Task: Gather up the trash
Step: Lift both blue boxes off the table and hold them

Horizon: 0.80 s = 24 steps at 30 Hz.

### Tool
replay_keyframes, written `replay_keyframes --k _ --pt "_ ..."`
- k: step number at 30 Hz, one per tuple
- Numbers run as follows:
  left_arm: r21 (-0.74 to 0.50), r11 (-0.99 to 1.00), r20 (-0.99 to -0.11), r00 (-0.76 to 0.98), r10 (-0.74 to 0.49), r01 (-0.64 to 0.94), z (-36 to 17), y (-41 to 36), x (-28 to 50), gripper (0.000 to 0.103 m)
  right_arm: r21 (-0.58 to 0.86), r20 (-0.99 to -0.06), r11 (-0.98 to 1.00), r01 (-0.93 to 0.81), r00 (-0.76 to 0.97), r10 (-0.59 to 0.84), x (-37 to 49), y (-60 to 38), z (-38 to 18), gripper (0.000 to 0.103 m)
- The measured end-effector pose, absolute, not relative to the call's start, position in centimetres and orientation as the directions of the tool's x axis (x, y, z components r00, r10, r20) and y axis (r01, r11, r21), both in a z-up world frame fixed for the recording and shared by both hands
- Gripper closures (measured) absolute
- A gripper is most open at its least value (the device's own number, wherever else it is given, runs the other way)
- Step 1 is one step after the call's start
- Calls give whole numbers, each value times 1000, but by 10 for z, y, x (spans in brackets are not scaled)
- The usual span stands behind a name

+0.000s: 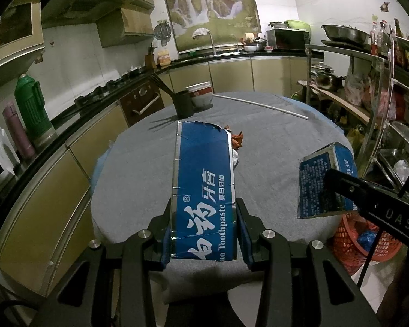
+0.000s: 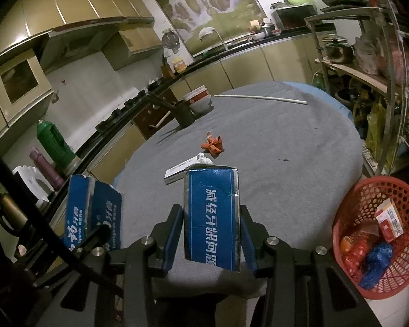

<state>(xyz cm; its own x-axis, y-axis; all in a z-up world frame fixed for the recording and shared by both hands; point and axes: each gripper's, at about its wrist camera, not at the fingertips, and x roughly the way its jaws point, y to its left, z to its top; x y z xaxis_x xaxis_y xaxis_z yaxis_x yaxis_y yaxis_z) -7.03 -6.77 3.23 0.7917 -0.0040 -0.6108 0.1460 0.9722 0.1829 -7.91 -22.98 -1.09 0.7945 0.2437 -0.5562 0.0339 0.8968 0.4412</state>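
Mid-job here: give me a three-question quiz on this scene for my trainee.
1. True or false: both tongs are shut on blue toothpaste box pieces.
2. Where does the red basket stand? A) on the table B) on the floor right of the table C) on the shelf
3. Fill in: the crumpled wrapper on the grey tablecloth is ____ in colour.

Key:
1. True: left tongs grip one box piece, right tongs grip another box piece.
2. B
3. Orange: wrapper.
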Motion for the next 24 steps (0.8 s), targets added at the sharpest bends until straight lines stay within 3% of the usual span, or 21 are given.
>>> replay_keyframes --k 24 --pt "194 969 -605 796 -5 153 32 -68 -68 61 451 -541 892 40 807 237 -86 -232 -10 60"
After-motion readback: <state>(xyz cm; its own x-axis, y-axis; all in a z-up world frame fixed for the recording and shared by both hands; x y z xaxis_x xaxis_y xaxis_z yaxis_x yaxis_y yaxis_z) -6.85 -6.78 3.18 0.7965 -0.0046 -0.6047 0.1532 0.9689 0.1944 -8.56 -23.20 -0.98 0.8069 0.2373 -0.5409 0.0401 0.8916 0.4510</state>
